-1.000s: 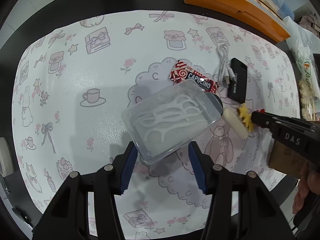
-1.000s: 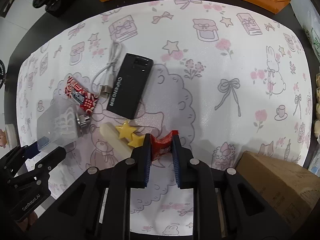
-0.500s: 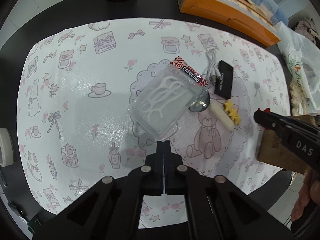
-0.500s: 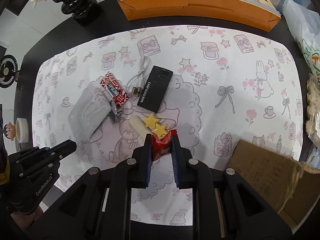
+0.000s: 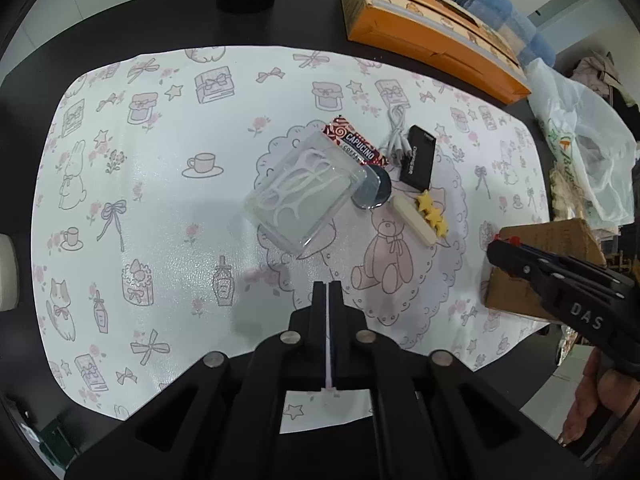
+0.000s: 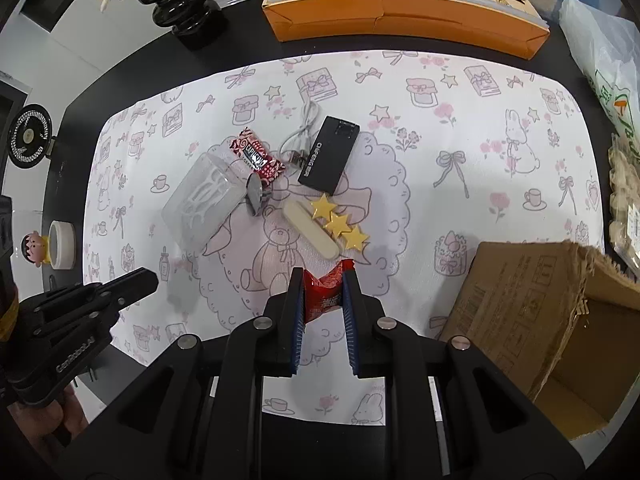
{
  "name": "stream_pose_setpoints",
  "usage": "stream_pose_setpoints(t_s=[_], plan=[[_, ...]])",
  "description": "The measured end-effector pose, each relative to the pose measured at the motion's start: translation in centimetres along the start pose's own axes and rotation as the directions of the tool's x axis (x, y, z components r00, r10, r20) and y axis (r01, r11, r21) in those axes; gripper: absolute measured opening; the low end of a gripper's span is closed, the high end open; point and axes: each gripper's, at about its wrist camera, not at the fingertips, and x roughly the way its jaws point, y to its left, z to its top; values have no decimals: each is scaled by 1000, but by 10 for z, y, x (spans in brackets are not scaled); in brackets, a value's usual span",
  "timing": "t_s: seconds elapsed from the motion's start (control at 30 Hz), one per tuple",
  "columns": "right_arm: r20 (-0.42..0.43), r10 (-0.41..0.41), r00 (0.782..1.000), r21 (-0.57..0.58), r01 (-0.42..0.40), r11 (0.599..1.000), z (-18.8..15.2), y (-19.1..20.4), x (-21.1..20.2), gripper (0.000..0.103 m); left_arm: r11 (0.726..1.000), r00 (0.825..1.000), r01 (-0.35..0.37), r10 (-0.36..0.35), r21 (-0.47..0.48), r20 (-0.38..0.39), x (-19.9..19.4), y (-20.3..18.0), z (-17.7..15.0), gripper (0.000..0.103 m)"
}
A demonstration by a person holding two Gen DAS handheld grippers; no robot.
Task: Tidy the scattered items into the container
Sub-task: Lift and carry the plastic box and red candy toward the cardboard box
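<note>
On mat (image 6: 460, 152), CAPUCINO sachet (image 5: 355, 147), CHIFENGER box (image 6: 329, 155)

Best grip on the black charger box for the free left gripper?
Across the black charger box's short width, mid-length, from above. It lies flat and long; keep to the end away from the white cable at its far corner.

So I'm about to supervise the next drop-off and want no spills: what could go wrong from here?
1. The right gripper pinches the red snack packet only by its lower part; the soft wrapper might slip.
2. The cardboard box has a torn, ragged edge that could snag the packet.
3. The left gripper is shut and empty; lowered as it is, it might knock the clear floss-pick box.
</note>
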Motion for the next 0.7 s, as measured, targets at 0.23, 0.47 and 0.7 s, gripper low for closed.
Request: stream_pose_setpoints(t_s=[0.23,0.47,0.7], plan=[[46,6,999,41,-8,999,-2,-8,2,18,989,993,-118,117,87,24,15,-8,30,86],[32,7,999,64,-9,998,11,-17,13,18,971,987,-159,163,176,-9,49,-17,60,86],[27,6,1000,60,-8,998,28,-17,20,18,960,988,-128,146,247,-57,78,-19,69,86]])
